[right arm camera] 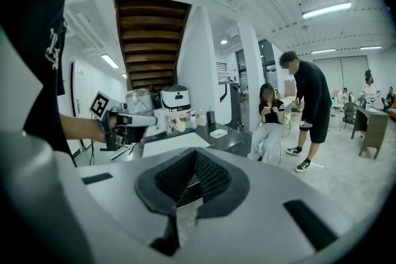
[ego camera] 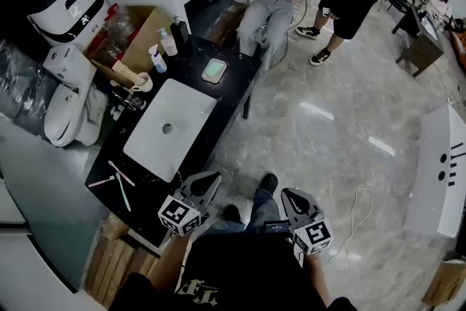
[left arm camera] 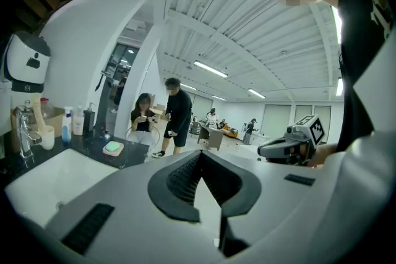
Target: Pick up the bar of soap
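Left gripper (ego camera: 206, 182) and right gripper (ego camera: 293, 199) both have their jaws pressed together on nothing. I see the bar of soap (ego camera: 214, 70) in its dish (ego camera: 204, 76) on the black counter (ego camera: 195, 57), far beyond the sink (ego camera: 145, 149), with its long axis running away from me. My left is nearer. The bottles' (ego camera: 167, 41) labels are too small to read.

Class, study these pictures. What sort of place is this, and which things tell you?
Probably a mock bathroom set up inside a large open lab or office hall. There is a black counter with a white sink and soap, a toilet beside it, and desks beyond.
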Demonstrator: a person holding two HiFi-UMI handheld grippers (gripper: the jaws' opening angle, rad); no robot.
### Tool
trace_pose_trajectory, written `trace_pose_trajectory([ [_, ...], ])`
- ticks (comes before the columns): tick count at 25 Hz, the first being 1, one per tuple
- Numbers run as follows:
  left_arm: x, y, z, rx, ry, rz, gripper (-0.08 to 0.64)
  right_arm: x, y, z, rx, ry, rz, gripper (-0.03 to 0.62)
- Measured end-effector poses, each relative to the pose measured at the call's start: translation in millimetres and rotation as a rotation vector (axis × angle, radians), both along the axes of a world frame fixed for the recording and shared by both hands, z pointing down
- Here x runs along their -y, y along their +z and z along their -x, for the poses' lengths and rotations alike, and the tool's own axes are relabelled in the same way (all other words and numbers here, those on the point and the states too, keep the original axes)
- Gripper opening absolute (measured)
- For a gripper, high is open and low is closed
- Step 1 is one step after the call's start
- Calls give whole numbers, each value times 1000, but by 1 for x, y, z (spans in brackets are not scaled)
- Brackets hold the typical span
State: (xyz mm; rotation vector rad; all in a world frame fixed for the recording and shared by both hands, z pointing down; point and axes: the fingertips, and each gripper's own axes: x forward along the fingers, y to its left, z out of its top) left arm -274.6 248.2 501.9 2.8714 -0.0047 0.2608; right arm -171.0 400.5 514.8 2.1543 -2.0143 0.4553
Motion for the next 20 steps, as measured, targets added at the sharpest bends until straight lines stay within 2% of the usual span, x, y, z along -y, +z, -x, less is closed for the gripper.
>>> trace_pose_trajectory([
  [5, 38, 4, -51, 5, -22, -13, 8, 60, 2, -56, -7, -73, -12, 8],
  [11, 92, 3, -133, 37, -80, -32, 8, 130, -7, -150, -23, -164, -31, 9],
  [20, 149, 0, -241, 55, -186, -30, 8, 199, -7, -282, -55, -287, -17, 9],
])
